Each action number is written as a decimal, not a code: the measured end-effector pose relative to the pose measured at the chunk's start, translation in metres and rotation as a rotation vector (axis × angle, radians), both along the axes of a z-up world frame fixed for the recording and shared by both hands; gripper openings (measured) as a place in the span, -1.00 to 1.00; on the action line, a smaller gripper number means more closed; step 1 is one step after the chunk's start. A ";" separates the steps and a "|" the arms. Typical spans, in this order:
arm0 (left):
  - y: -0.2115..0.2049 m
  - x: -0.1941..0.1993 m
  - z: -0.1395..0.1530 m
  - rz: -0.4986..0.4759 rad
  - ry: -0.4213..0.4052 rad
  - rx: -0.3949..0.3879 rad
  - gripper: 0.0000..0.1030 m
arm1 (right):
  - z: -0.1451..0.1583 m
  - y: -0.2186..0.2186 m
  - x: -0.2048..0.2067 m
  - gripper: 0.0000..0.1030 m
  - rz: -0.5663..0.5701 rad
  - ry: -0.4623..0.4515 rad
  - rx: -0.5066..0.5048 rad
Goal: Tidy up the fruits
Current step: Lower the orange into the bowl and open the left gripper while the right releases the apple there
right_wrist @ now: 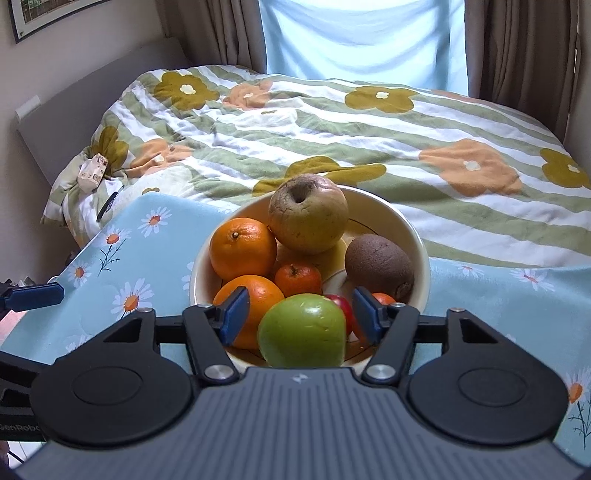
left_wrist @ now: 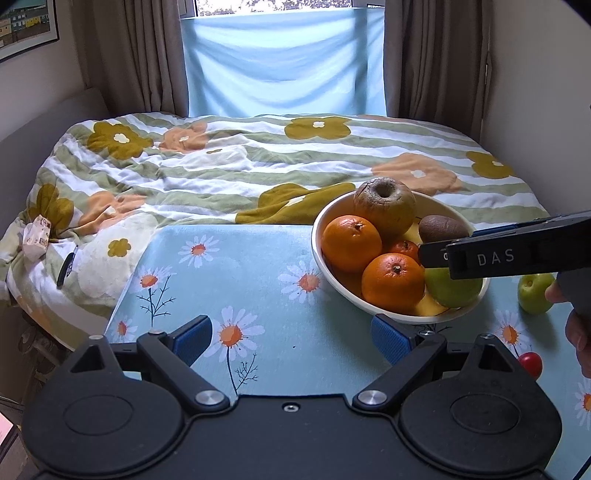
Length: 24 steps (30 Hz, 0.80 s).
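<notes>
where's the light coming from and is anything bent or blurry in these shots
Left wrist view: daylight through the window backlights the room; the fisheye darkens the corners. Right wrist view: soft, even light on the bowl; the green apple is sharp; the bed bows.

Flowered striped duvet [left_wrist: 258, 162] on bed; daisy tablecloth [left_wrist: 240, 280] in front; brown curtains [left_wrist: 133, 55]; framed picture [left_wrist: 26, 26].

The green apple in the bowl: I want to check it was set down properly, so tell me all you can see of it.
The green apple is smooth, glossy and bright green, with faint pale marks. It sits at the near edge of the cream bowl, against an orange and a small red fruit. The right gripper's blue fingers flank it, apart from its skin.
</notes>
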State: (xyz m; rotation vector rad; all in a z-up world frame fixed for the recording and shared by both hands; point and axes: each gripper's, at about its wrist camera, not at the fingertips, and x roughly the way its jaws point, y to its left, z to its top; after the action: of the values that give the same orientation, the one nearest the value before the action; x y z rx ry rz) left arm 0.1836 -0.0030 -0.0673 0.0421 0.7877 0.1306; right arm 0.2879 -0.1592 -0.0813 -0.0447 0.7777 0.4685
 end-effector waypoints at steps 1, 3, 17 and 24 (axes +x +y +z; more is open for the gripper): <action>0.000 -0.001 0.001 0.004 0.000 -0.003 0.85 | 0.002 0.000 -0.001 0.93 -0.005 -0.013 -0.004; 0.001 -0.004 0.003 0.015 -0.003 -0.012 0.85 | 0.007 -0.003 -0.005 0.98 -0.001 -0.026 0.005; 0.001 -0.031 0.038 -0.017 -0.068 -0.009 0.85 | 0.043 -0.014 -0.044 0.98 -0.086 -0.051 0.001; 0.006 -0.056 0.054 -0.061 -0.094 -0.016 0.85 | 0.067 -0.020 -0.085 0.98 -0.167 -0.083 -0.004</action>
State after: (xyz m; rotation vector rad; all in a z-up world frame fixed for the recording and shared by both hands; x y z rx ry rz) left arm 0.1276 0.0026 -0.0128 0.0442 0.6930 0.0682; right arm 0.2028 -0.1795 -0.0142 -0.0031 0.6944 0.3043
